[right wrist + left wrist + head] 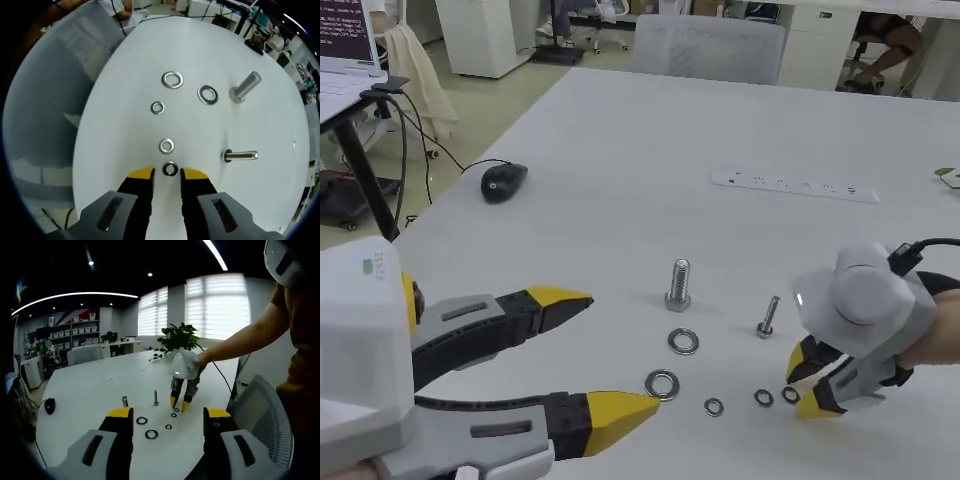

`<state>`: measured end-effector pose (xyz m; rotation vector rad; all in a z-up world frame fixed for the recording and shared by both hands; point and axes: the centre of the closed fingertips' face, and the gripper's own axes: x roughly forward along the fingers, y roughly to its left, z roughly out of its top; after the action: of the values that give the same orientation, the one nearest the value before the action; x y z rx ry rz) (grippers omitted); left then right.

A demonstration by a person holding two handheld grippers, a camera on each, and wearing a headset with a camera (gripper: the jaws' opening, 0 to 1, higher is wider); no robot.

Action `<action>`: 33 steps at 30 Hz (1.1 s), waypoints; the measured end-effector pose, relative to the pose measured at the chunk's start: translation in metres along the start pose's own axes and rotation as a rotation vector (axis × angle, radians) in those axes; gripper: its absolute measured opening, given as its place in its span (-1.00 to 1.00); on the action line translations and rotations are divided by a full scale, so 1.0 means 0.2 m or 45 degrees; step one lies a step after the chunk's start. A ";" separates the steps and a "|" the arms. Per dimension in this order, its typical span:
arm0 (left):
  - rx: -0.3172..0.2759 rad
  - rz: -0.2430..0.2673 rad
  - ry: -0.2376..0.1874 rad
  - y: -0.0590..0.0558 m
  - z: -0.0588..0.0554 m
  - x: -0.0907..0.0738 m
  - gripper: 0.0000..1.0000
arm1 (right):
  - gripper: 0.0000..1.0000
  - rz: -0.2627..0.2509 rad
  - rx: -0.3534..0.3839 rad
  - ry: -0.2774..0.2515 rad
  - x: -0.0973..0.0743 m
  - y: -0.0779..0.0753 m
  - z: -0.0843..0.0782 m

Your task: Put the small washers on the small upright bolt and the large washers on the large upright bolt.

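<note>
The large upright bolt (pixel 679 284) and the small upright bolt (pixel 768 316) stand mid-table. Two large washers (pixel 683 341) (pixel 662 384) lie flat in front of the large bolt. Three small washers (pixel 714 407) (pixel 763 398) (pixel 790 394) lie in a row to their right. My right gripper (pixel 807 386) is open, tips down at the table, with the rightmost small washer (pixel 170 169) just ahead of the gap between its fingertips. At the lower left, my left gripper (pixel 605 352) is wide open and holds nothing, a little left of the large washers.
A black computer mouse (pixel 503 181) lies at the table's left edge and a white power strip (pixel 795 185) lies at the far right. A grey chair (pixel 708 45) stands behind the table. A potted plant (pixel 177 337) sits at the far end.
</note>
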<state>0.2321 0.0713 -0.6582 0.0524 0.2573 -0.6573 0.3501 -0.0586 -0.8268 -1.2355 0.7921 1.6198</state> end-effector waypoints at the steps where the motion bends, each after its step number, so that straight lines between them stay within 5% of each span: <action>1: -0.001 -0.001 0.001 0.00 0.00 0.00 0.11 | -0.57 0.008 0.000 0.001 0.00 0.00 0.00; 10: -0.005 0.005 -0.002 0.00 0.00 0.00 0.11 | -0.66 0.028 0.062 -0.020 0.01 -0.02 0.01; 21: -0.009 0.015 0.002 0.01 -0.01 0.00 0.11 | -0.73 0.032 -0.016 0.052 0.01 -0.02 0.00; 33: -0.005 0.004 0.004 0.01 0.00 0.01 0.11 | -0.77 0.038 0.034 0.065 -0.02 -0.02 0.00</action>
<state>0.2340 0.0719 -0.6590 0.0501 0.2618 -0.6536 0.3543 -0.0587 -0.8228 -1.2558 0.8649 1.6025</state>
